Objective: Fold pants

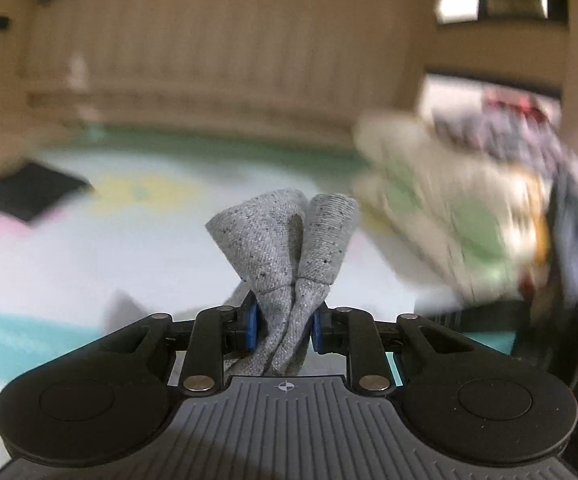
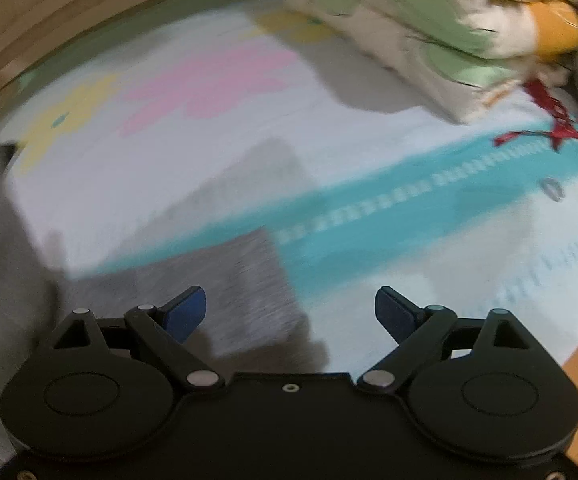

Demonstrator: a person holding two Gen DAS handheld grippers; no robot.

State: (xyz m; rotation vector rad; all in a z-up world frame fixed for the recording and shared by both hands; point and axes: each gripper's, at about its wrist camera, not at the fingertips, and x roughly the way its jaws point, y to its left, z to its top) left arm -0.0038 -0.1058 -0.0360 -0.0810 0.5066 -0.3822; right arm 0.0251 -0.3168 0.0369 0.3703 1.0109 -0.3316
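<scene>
My left tool (image 1: 283,326) pinches the grey pants (image 1: 285,248); my right tool (image 2: 290,312) is spread above the pants.

Motion blur smears the bedding pile (image 1: 469,208) and play mat (image 2: 369,208).

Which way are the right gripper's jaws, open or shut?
Open. The right gripper has its blue pads spread wide with nothing between them; the grey pants lie on the mat below.
</scene>
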